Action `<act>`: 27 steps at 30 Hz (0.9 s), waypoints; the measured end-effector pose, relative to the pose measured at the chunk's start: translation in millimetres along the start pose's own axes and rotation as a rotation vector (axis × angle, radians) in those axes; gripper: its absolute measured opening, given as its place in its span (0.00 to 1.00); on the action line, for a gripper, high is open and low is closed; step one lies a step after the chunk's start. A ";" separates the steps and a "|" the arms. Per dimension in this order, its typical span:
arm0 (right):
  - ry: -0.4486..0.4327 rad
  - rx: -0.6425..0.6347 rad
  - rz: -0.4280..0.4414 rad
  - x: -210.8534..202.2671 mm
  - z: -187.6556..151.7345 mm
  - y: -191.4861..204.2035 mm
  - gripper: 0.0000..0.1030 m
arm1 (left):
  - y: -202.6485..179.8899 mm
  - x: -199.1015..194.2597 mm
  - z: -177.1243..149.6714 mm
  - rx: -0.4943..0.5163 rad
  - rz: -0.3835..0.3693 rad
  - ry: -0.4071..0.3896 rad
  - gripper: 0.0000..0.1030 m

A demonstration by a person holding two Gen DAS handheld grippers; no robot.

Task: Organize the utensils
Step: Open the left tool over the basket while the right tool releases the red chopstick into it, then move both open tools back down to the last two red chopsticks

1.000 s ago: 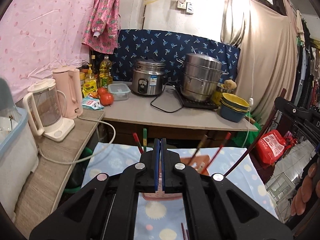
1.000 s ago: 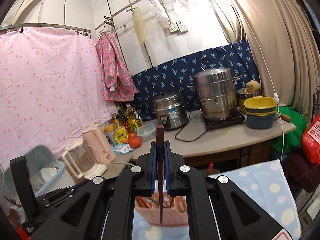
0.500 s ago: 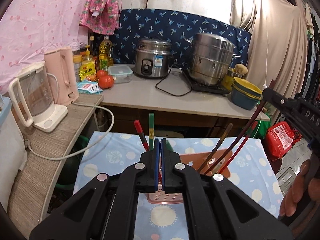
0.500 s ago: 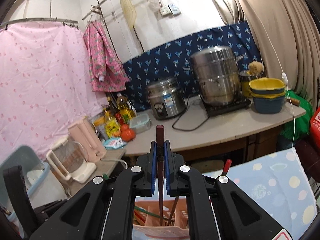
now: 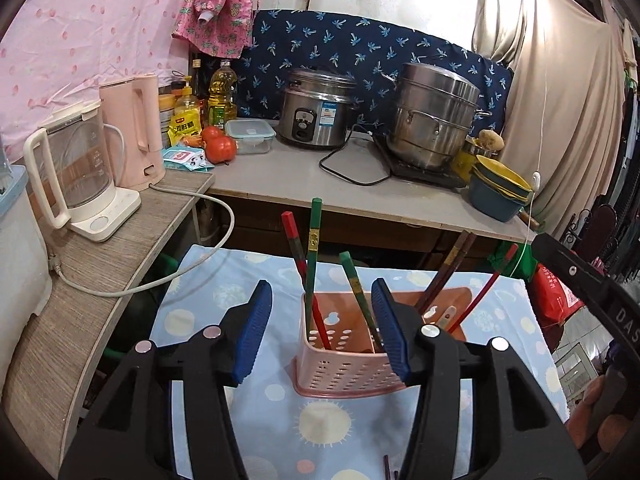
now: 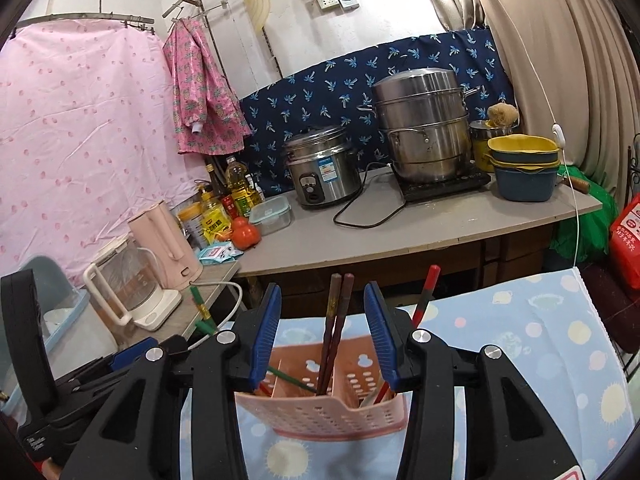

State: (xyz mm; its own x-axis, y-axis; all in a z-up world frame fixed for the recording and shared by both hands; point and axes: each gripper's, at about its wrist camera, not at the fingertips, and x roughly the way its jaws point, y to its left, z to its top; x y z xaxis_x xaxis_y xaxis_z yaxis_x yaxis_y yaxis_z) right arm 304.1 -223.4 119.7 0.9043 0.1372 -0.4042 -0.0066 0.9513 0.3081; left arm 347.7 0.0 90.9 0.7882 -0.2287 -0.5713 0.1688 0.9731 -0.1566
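Between the left gripper's (image 5: 322,330) blue pads: nothing clamped. Jaws just been opening, standing apart around the pink utensil basket (image 5: 344,368) and the green chopsticks (image 5: 313,256) leaning in its left compartment beside a red one (image 5: 295,246). No contact with pads visible.

Right gripper (image 6: 322,334): same reading. Jaws just been opening, apart and empty, framing the pair of dark brown chopsticks (image 6: 334,320) upright in the basket's middle section. Another red chopstick (image 6: 424,296) further right in the basket.

Basket on the blue dotted tablecloth (image 5: 200,308), close below both grippers. Counter behind with rice cooker (image 5: 316,114) and steel steamer pot (image 5: 432,120), well apart.

Handling judgement: chopsticks light, stiff, thin, lacquered, so likely slippery and prone to pivot in a pinch. Best hold near mid-shaft, above the basket rim, pads square across the stick. Basket light, perforated plastic; likely to tip or slide if sticks levered sideways.
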 end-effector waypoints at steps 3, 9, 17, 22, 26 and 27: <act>0.002 -0.023 -0.005 -12.5 -8.0 4.0 0.42 | -3.2 -9.8 -5.9 0.007 -0.006 0.000 0.48; 0.031 -0.072 -0.030 -42.7 -39.6 8.2 0.42 | -8.4 -29.2 -30.5 0.019 -0.021 0.021 0.48; 0.130 -0.086 -0.051 -77.5 -94.8 1.0 0.42 | -14.0 -51.7 -82.9 0.014 -0.038 0.087 0.48; 0.217 -0.086 -0.054 -100.0 -139.3 -5.2 0.42 | -20.0 -64.6 -122.8 0.019 -0.036 0.138 0.48; 0.295 -0.088 -0.055 -114.8 -176.0 -9.5 0.42 | -23.1 -70.4 -156.1 0.003 -0.048 0.198 0.48; 0.314 -0.093 -0.057 -118.8 -185.6 -9.9 0.42 | -24.3 -71.6 -165.8 0.001 -0.047 0.215 0.48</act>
State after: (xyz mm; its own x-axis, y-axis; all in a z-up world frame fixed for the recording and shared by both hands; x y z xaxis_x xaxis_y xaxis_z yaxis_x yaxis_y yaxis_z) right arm 117.5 -197.8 4.9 0.7290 0.1478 -0.6683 -0.0123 0.9791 0.2032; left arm 189.0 -11.7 2.0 0.6351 -0.2743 -0.7221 0.2034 0.9612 -0.1863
